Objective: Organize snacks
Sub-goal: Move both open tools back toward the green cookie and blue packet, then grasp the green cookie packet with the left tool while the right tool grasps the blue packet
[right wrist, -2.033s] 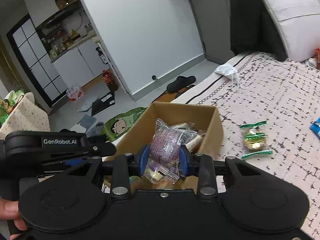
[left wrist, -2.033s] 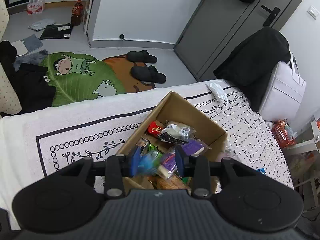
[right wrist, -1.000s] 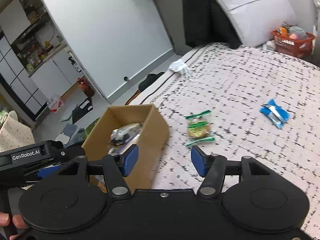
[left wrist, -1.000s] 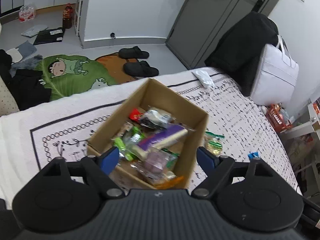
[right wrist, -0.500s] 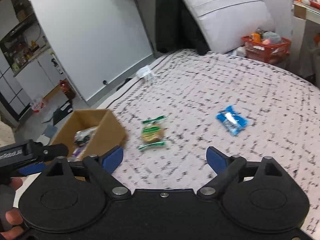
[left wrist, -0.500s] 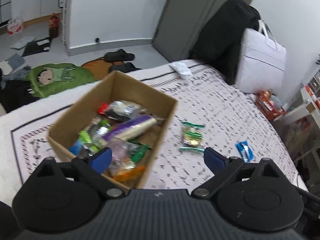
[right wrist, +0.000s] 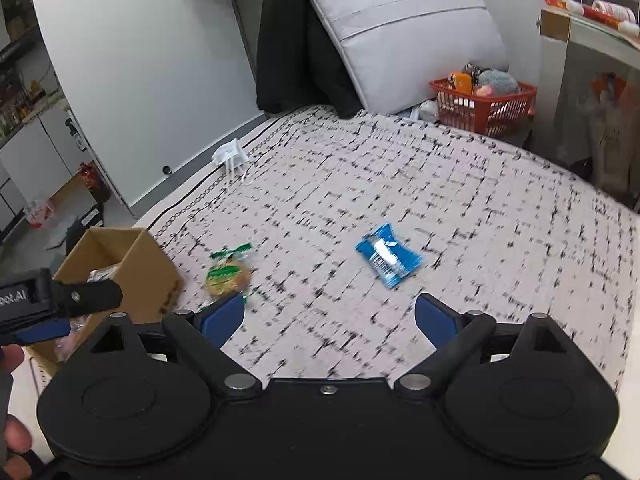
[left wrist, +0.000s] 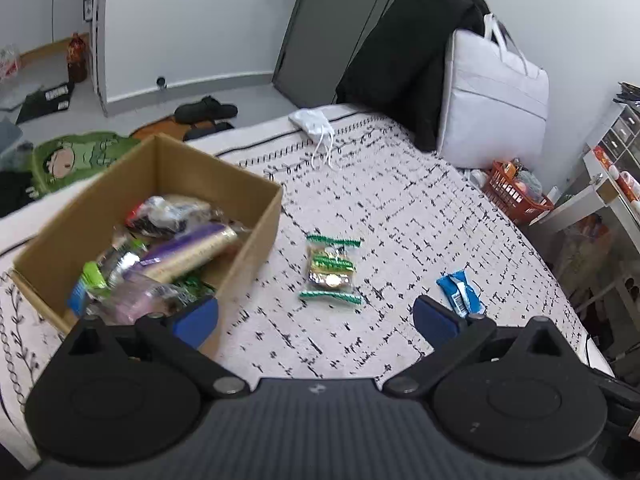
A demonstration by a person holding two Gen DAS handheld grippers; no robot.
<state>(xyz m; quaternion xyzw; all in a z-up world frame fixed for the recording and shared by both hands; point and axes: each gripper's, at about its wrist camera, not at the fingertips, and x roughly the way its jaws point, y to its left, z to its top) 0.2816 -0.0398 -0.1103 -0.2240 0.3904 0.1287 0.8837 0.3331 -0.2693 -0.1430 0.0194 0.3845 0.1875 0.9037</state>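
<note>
The left gripper (left wrist: 316,318), black with blue pads, has its jaws spread wide after just opening, and nothing lies between them. The right gripper (right wrist: 328,316), of the same make, also stands wide apart and empty, its jaws having just been opening too. Both hover over a bed covered in a white blanket with black dash marks (left wrist: 400,216).

On the blanket ahead of the left gripper lies a clear snack packet with green crimped ends (left wrist: 330,270), flat and apart from everything else. To its right, nearer the bed's edge, lies a small blue wrapped snack (left wrist: 458,292). To its left sits an open brown cardboard box (left wrist: 256,236) holding a jumble of snack packets, among them a long purple one (left wrist: 188,254).

Beyond the blanket, a pale grey padded bag (right wrist: 404,28) leans against the wall, beside an orange plastic basket (right wrist: 480,104).
</note>
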